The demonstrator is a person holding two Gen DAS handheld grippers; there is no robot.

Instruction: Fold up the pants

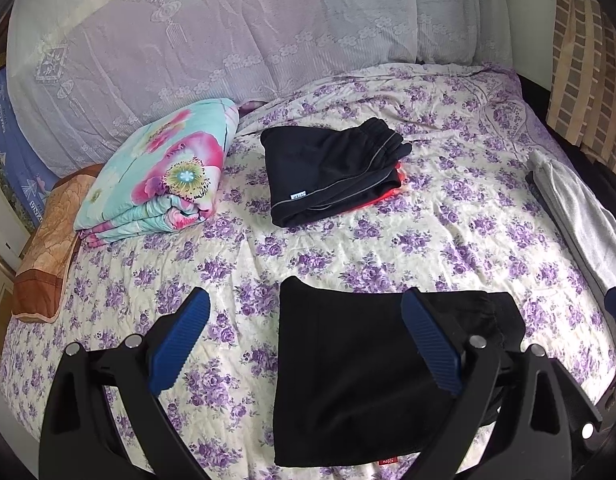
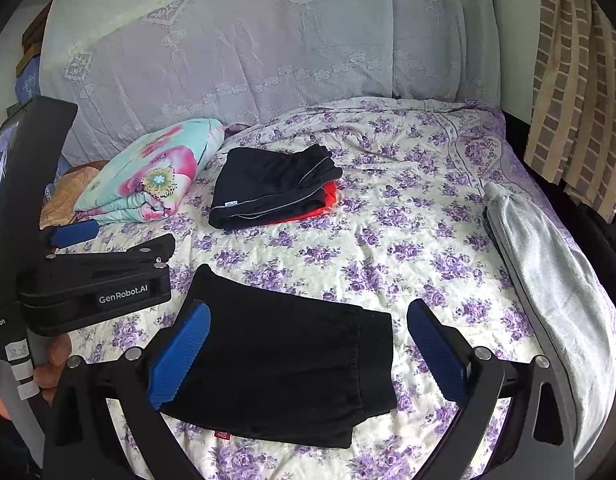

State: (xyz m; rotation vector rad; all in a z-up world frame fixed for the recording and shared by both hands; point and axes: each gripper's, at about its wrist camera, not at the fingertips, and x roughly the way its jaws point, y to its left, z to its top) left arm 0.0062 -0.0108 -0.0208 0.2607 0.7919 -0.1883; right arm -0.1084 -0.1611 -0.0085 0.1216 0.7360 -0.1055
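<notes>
Folded black pants (image 1: pixel 359 372) lie flat on the floral bedsheet near the front edge, also in the right wrist view (image 2: pixel 284 364), with a small red tag at the near hem. My left gripper (image 1: pixel 304 340) is open and empty, hovering above the pants' left part; its body shows in the right wrist view (image 2: pixel 100 280). My right gripper (image 2: pixel 308 352) is open and empty, hovering over the pants with its fingers either side.
A stack of folded black and red clothes (image 1: pixel 331 172) lies mid-bed. A folded floral quilt (image 1: pixel 160 172) lies at the left, by an orange pillow (image 1: pixel 48 248). A grey garment (image 2: pixel 547 276) lies along the right edge. A lace-covered headboard (image 1: pixel 228 32) stands behind.
</notes>
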